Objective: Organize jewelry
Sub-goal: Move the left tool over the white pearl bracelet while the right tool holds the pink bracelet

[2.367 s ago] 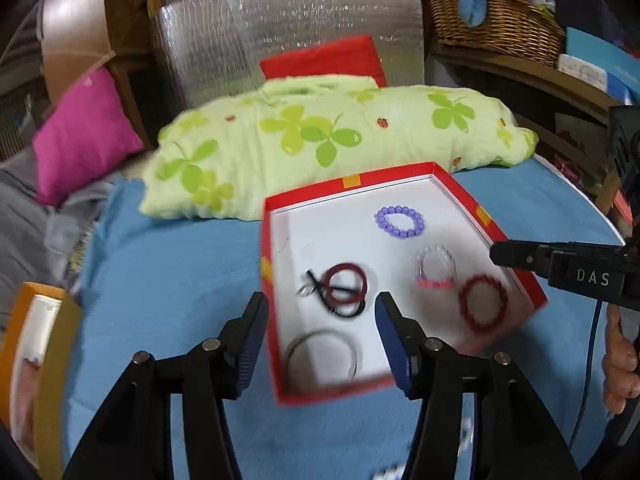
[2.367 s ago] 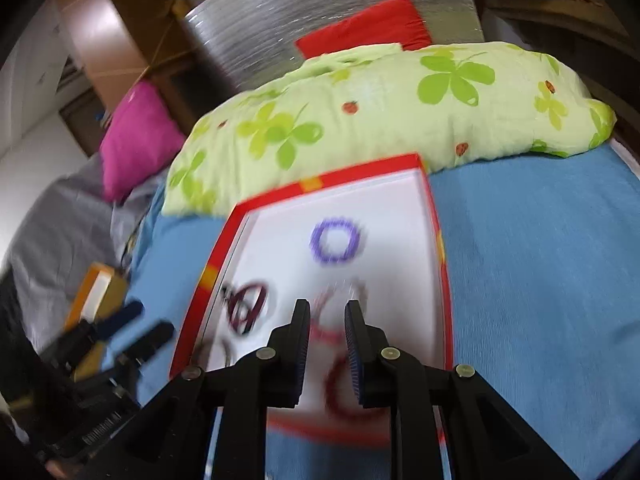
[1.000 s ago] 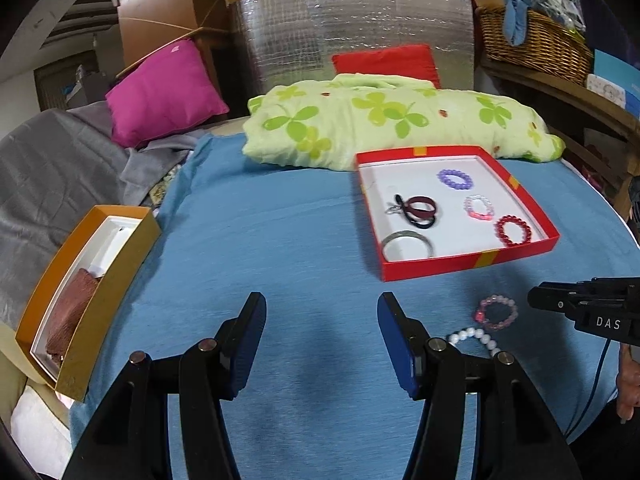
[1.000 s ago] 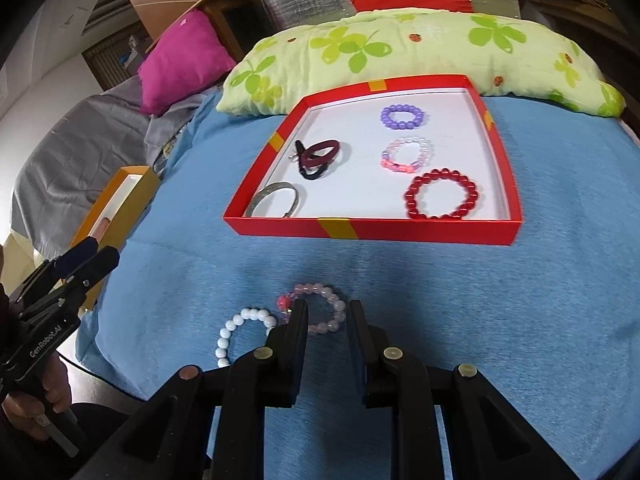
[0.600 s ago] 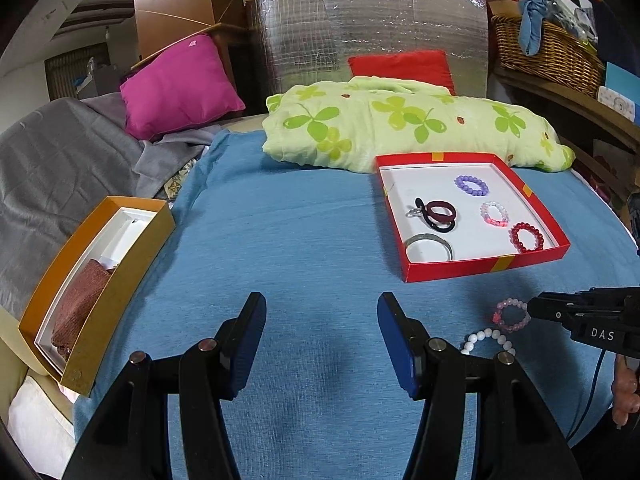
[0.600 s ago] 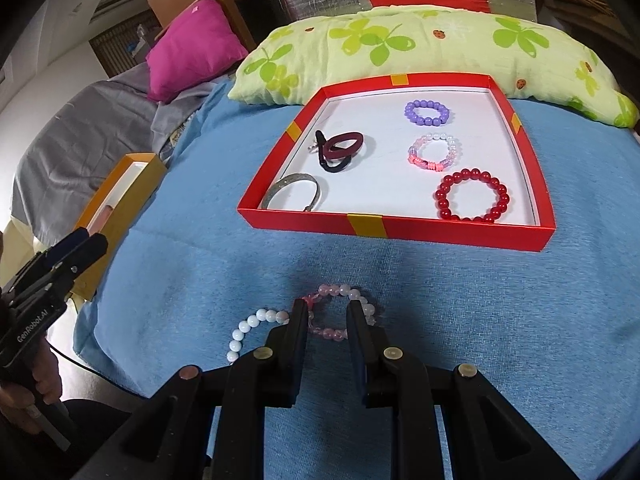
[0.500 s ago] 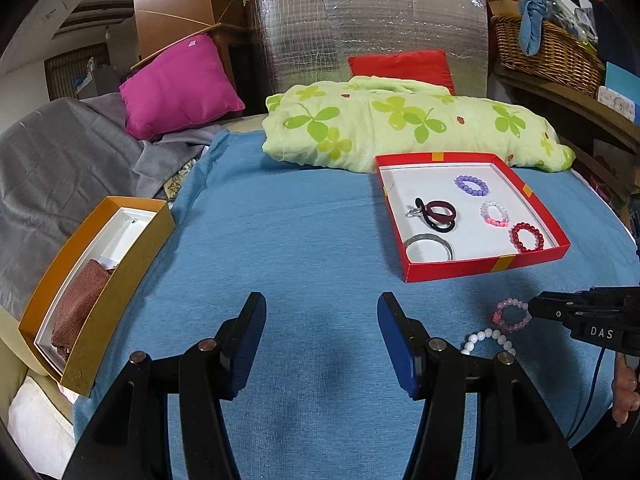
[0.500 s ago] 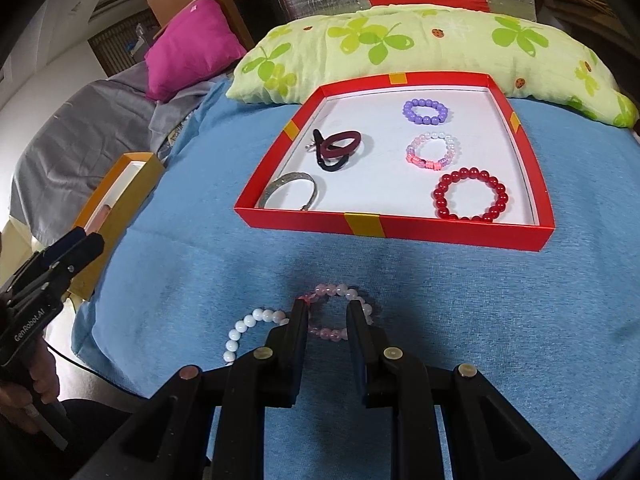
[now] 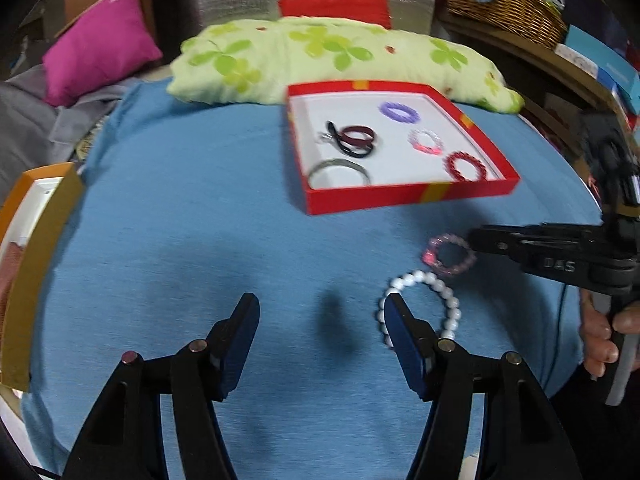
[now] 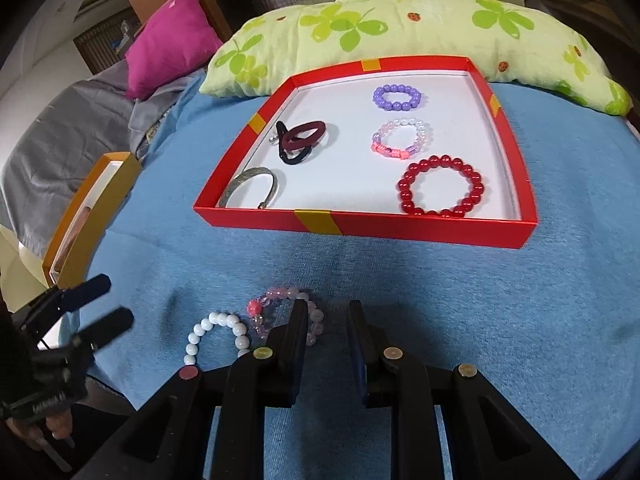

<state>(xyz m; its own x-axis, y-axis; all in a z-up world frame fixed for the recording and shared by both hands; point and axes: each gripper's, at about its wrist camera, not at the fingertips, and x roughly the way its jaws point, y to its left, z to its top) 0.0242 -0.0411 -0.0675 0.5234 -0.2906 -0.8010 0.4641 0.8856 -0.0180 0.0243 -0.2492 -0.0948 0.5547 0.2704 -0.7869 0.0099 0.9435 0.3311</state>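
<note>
A white bead bracelet point(image 9: 434, 286) point(image 10: 218, 330) and a pink bead bracelet point(image 9: 448, 254) point(image 10: 276, 300) lie side by side on the blue cloth, in front of the red tray point(image 9: 400, 196) point(image 10: 360, 224). My left gripper point(image 9: 320, 304) point(image 10: 116, 300) hangs over bare cloth, its jaws opening with nothing between them. Its right finger tip covers the white bracelet's left edge. My right gripper point(image 10: 327, 308) point(image 9: 476, 236) is narrowly open above the pink bracelet, and a few of the bracelet's beads show in the gap. The tray holds a purple, a pink-white and a red bracelet point(image 10: 440, 190), hair ties and a silver bangle.
An orange box point(image 9: 36, 260) point(image 10: 92, 216) sits at the cloth's left edge. A green clover pillow point(image 9: 320, 60) lies behind the tray, with a magenta pillow point(image 9: 100, 44) and grey blanket to the left. A wicker basket point(image 9: 500, 4) stands on a shelf at the right.
My left gripper has dipped and tilted down toward the white bracelet, and its jaws have widened a little. The right gripper has stayed over the pink bracelet.
</note>
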